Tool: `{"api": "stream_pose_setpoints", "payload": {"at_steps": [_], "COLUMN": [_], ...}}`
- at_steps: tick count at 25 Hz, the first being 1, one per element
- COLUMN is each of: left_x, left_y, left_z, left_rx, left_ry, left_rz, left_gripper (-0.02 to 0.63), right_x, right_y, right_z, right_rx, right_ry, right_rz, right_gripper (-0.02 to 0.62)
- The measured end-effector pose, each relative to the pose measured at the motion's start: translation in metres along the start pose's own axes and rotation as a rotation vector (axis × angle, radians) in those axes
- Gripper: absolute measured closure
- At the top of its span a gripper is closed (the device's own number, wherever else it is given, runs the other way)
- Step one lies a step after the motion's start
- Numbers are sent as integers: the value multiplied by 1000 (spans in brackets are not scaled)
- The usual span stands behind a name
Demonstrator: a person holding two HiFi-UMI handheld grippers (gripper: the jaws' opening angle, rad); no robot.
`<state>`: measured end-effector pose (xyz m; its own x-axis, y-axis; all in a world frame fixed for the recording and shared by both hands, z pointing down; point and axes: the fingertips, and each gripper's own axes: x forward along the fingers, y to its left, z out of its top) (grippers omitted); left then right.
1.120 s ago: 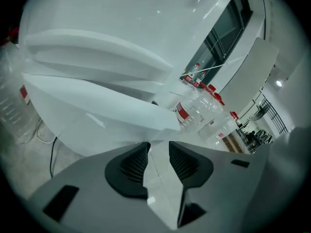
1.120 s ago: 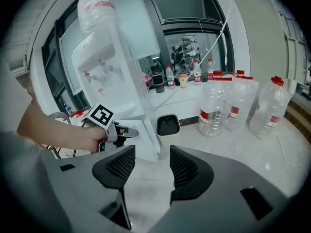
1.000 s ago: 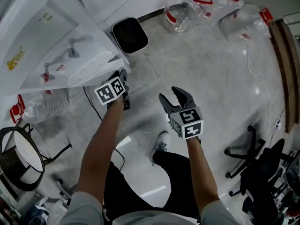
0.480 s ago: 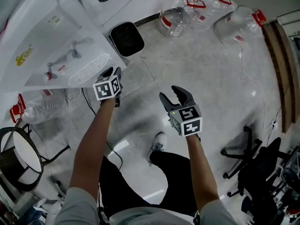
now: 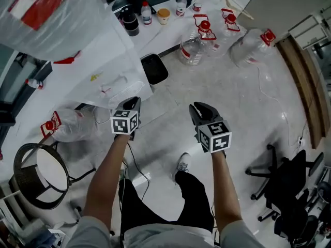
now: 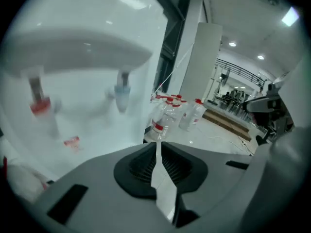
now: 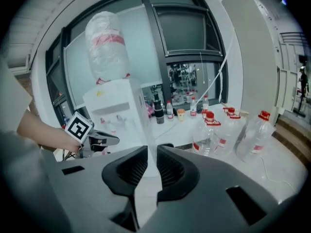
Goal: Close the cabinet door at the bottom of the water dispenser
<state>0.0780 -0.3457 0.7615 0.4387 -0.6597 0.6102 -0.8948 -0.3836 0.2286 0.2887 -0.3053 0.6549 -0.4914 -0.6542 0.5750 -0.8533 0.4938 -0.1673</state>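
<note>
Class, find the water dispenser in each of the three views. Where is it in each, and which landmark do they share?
Head view: the water dispenser is upper left, seen from above.
Left gripper view: it fills the left half, taps close.
Right gripper view: it is left of centre, bottle on top.
Shared landmark: the red-capped jugs.
</note>
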Motion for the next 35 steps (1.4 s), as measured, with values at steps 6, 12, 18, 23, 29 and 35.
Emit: {"api": "stream_pose_setpoints", "payload": {"at_steps": [6,12,18,23,29,35], "left_x": [-124,-243,-337,-404,-474,-525], "left_y": [-15,-19,-23,-35,-43,-60], "left_z": [112,193,258,308,353,377], "left_rx": [206,314,418,526,567,640], "left_ry": [-156,-252,-340,-474,-601,-664], "left_rz": [-28,-19,-68,2,40,51], "left_gripper": [586,586,586,585,586,584], "right_x": [-54,-102,-141,-175,-216,-257], "right_y": [38,99,155,193,245,272], "right_z": [98,194,252,304,365,398], "right_rx": [-182,-331,-403,-432,-553,-613], "right_ry": [-42,-119,-169,-263,-396,-484], "right_rz": [-58,-92,-114,-93,-84,-103], "right_gripper": [561,568,567,568,568,568]}}
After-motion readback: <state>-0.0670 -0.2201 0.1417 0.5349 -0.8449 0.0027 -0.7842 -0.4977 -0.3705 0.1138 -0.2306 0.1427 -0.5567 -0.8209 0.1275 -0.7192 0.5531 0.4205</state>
